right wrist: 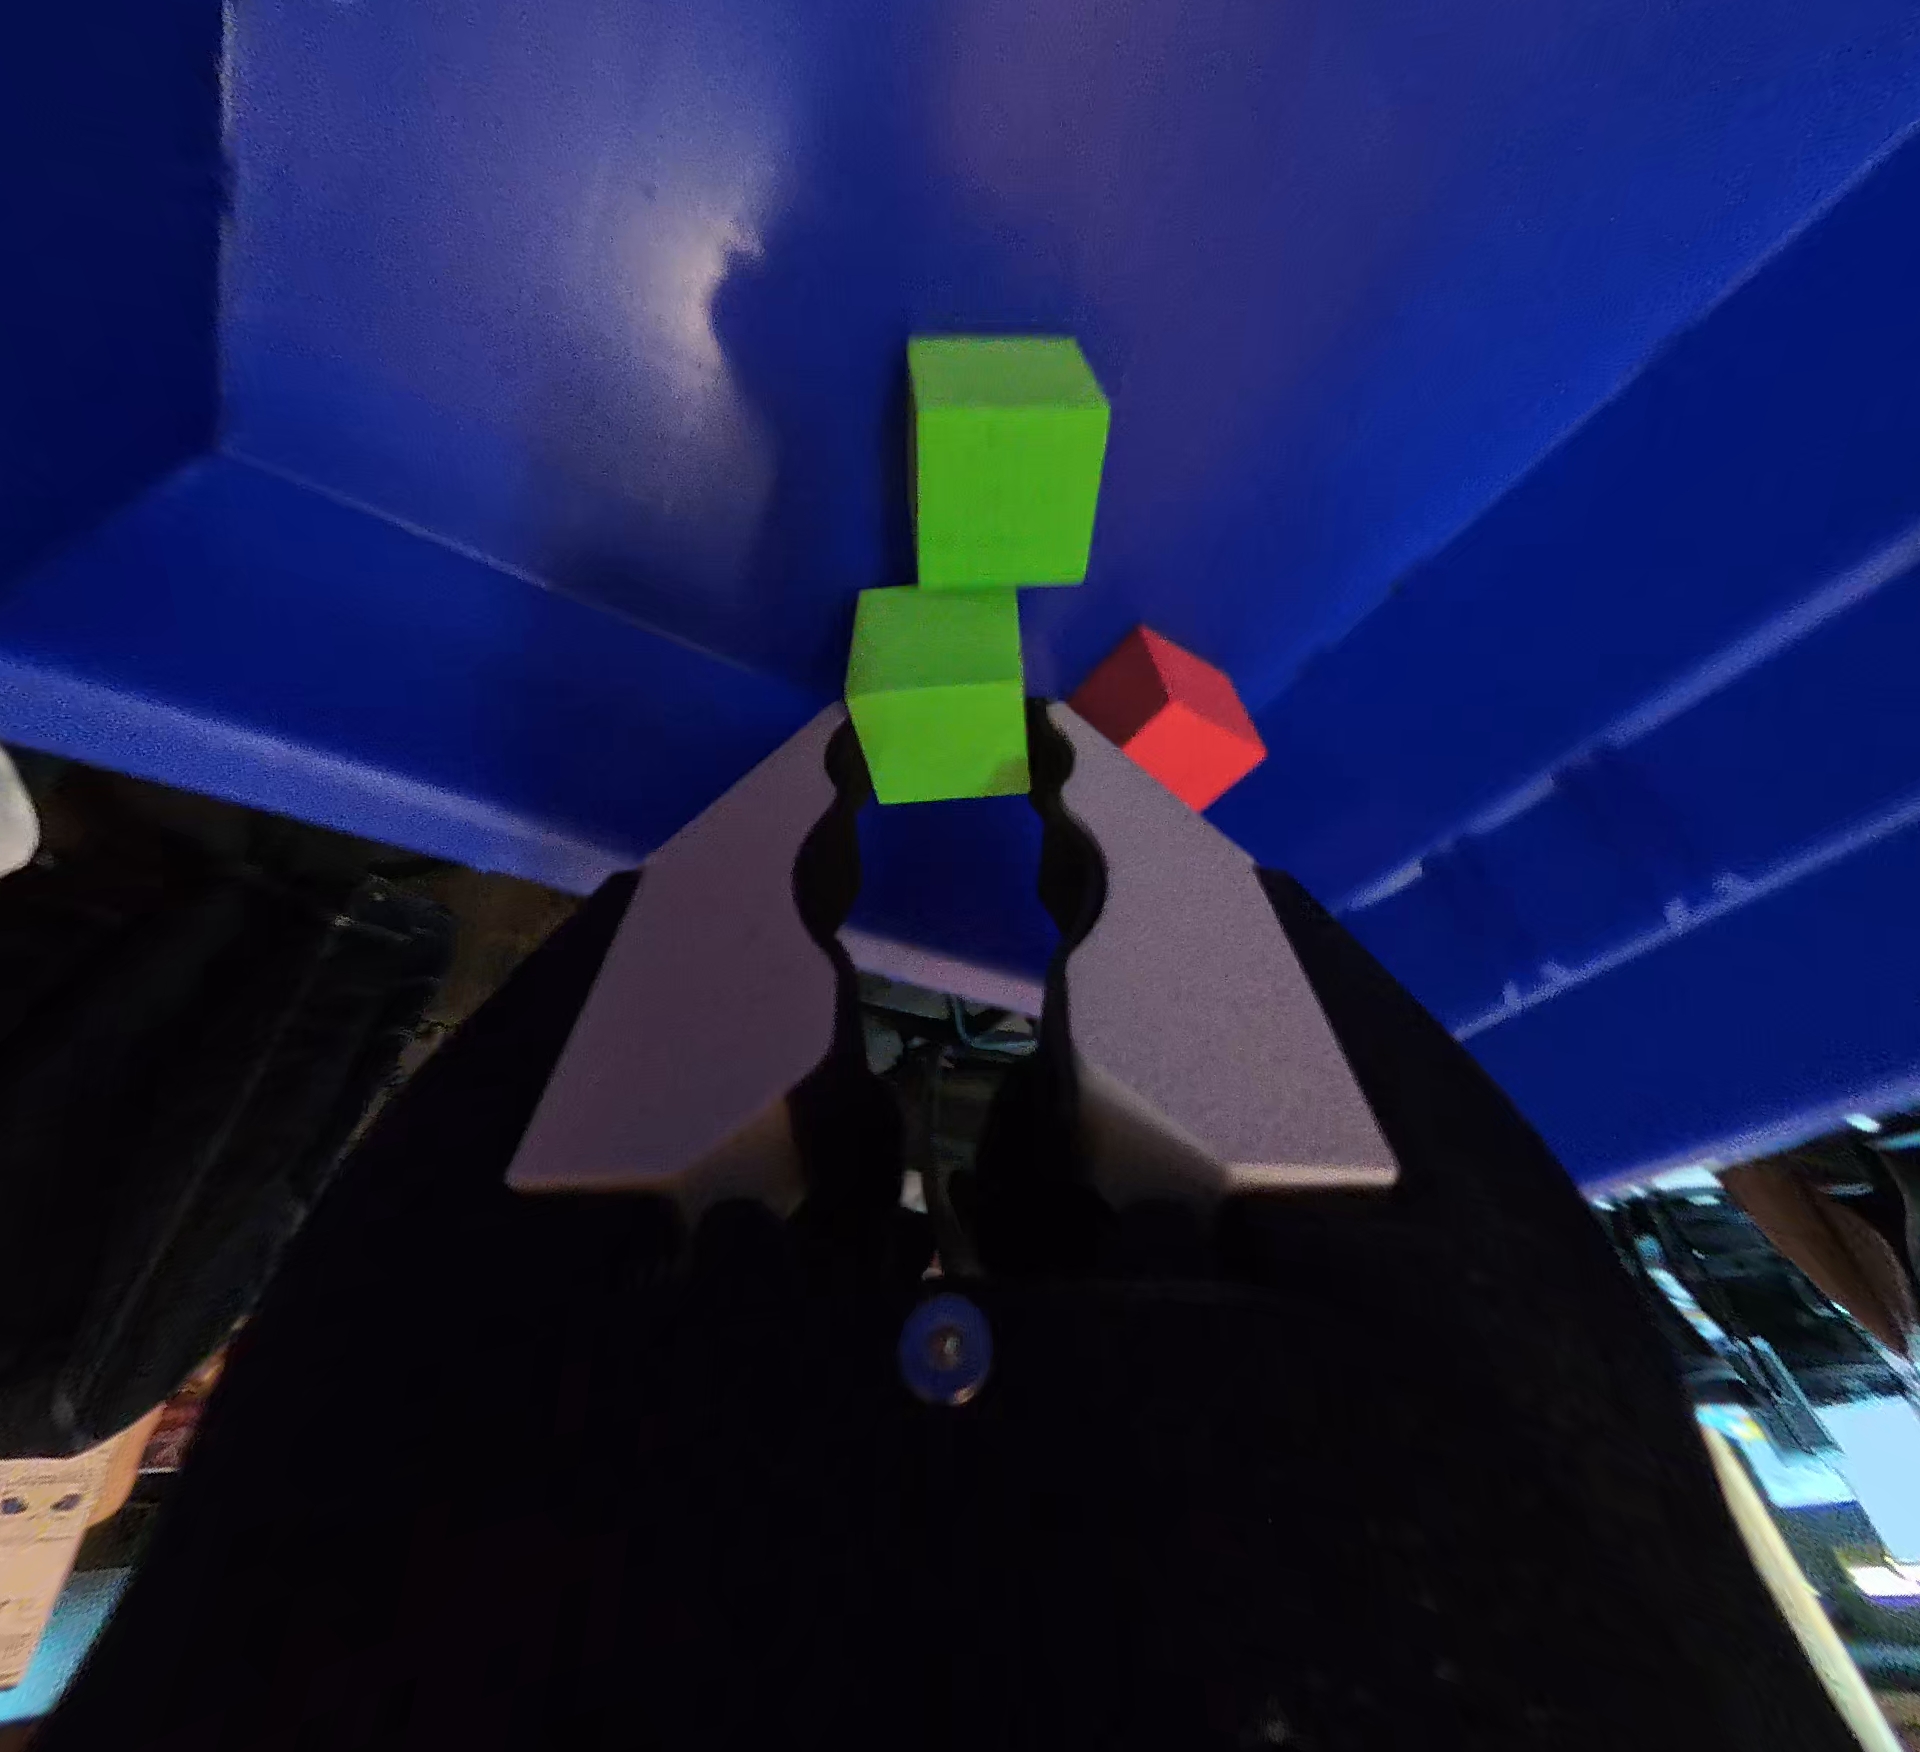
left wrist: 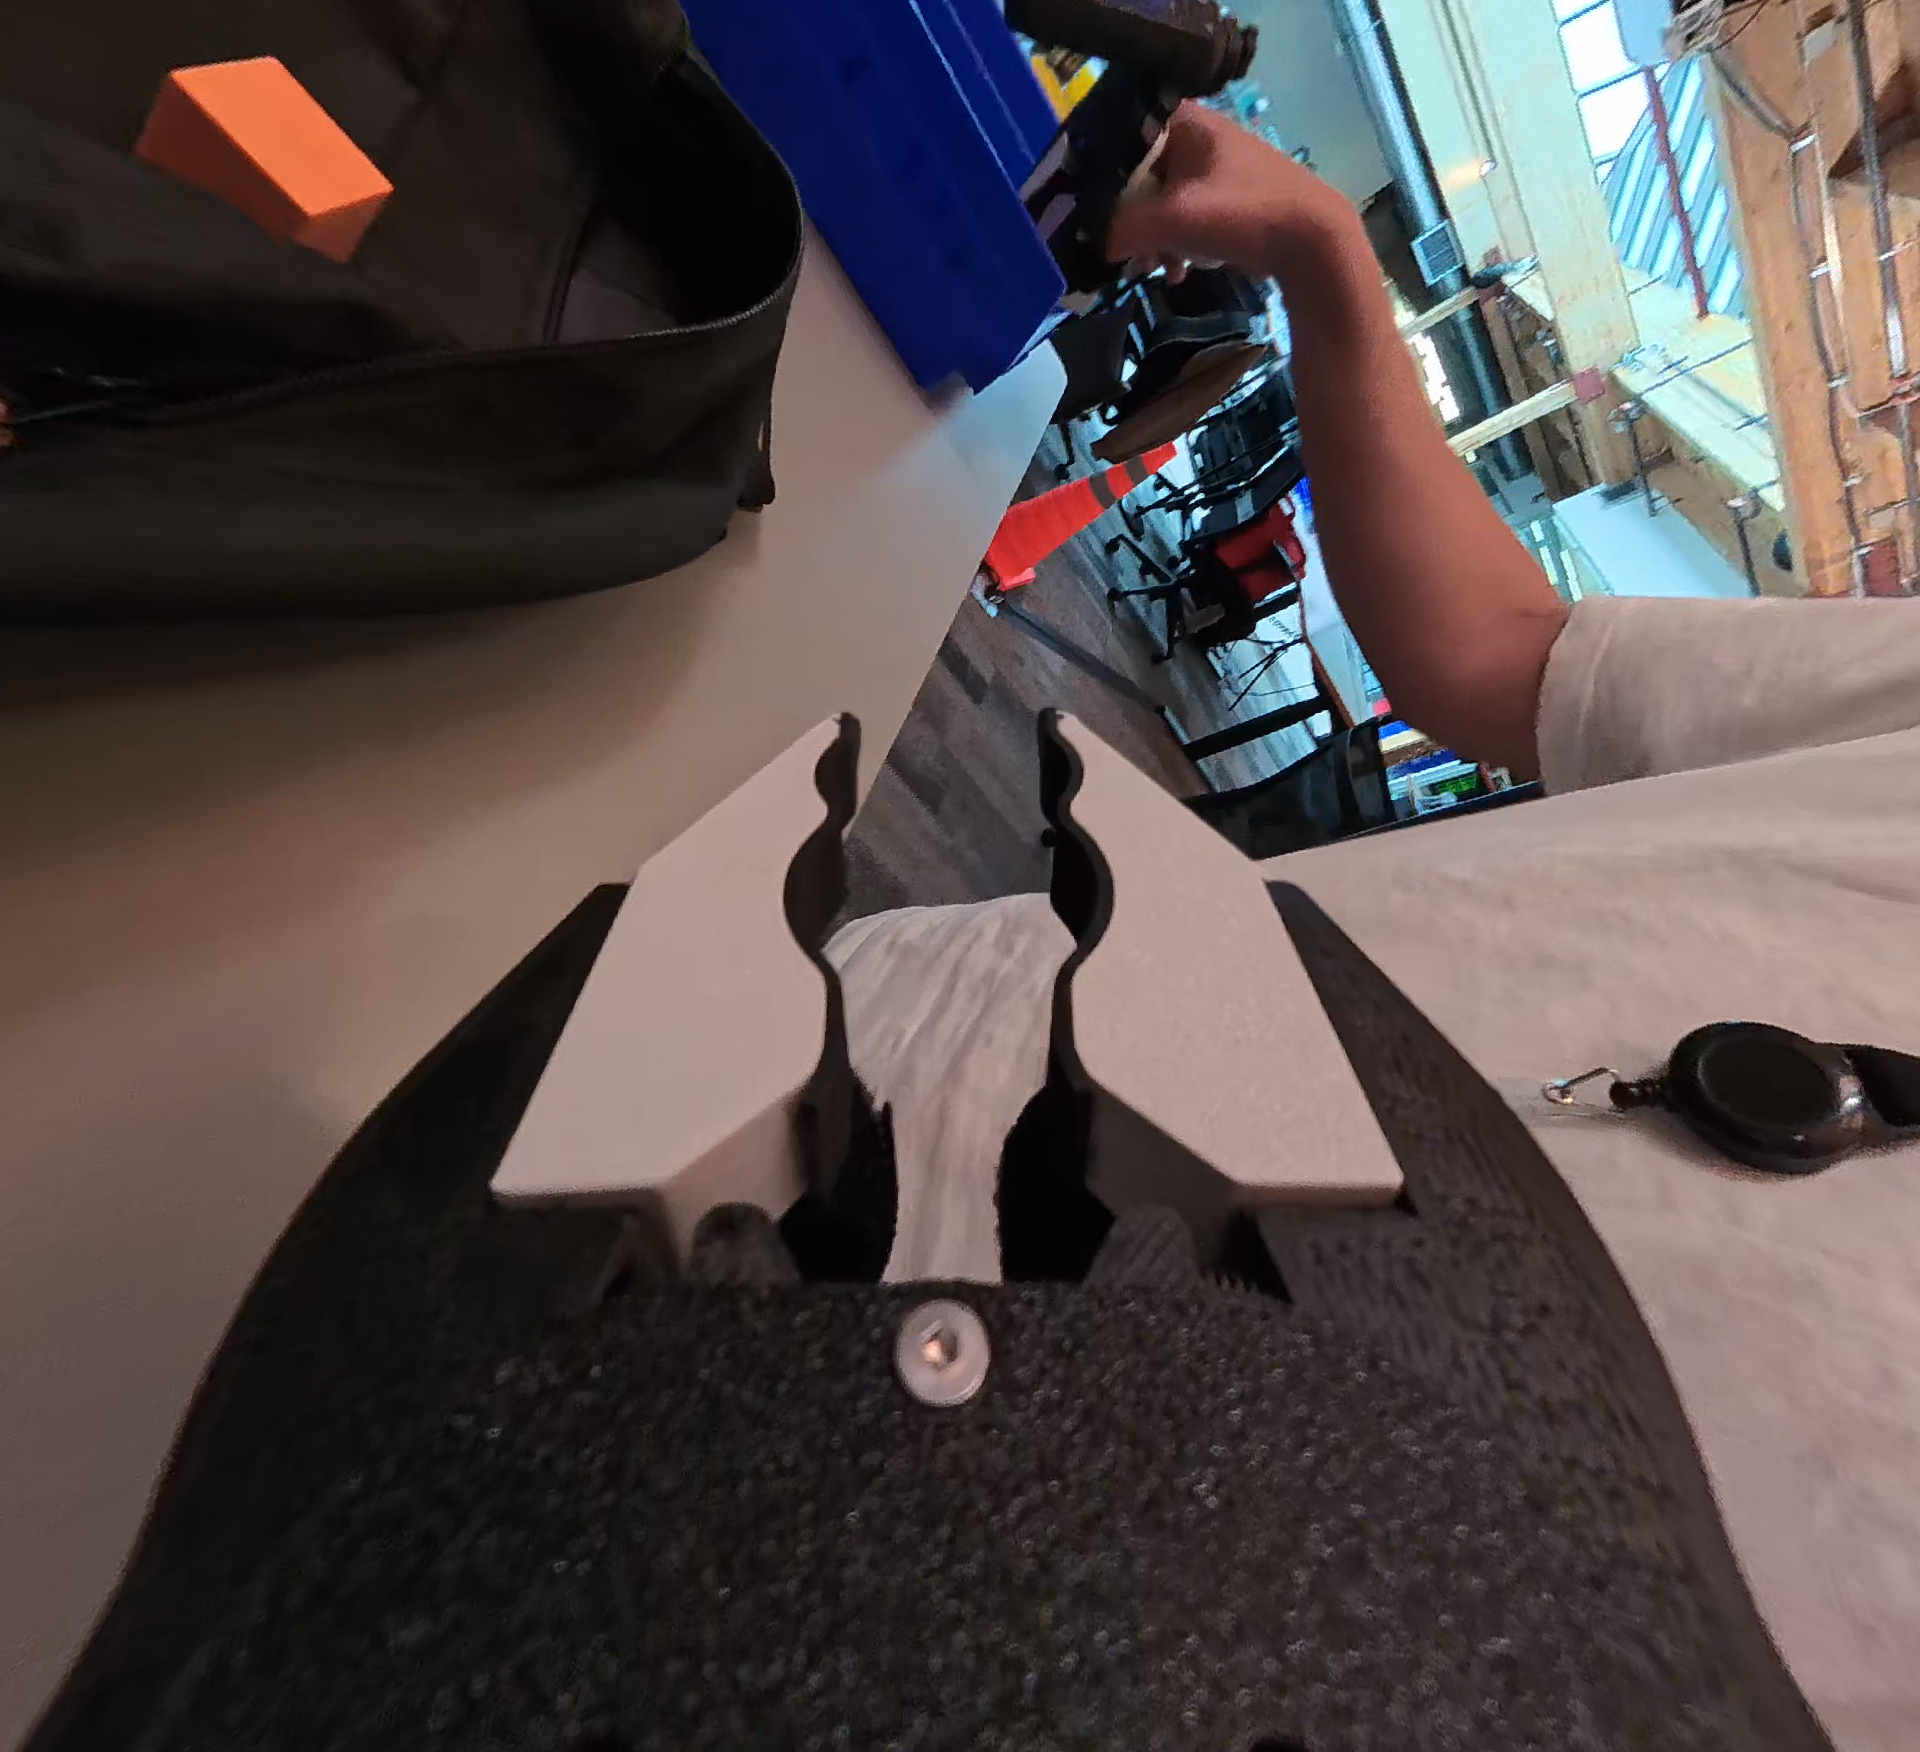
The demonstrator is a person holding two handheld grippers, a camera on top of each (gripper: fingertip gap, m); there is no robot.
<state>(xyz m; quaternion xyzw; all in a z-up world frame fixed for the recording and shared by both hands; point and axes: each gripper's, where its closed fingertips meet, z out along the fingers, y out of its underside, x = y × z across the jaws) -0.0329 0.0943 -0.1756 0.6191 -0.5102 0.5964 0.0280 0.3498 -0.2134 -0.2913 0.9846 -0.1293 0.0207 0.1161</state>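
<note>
The right gripper [right wrist: 940, 726] reaches into the blue bin [right wrist: 520, 248], its fingertips pinching a green cube [right wrist: 935, 694]. A second green cube [right wrist: 1003, 466] sits just beyond it on the bin floor, seemingly touching it, though the angle makes that hard to judge. A red cube [right wrist: 1169, 715] lies just beside the right finger. The left gripper [left wrist: 948, 746] hangs empty past the edge of the white table [left wrist: 416, 819], fingers apart. On the table, an orange block [left wrist: 265, 154] lies inside an unzipped black bag [left wrist: 416, 455].
</note>
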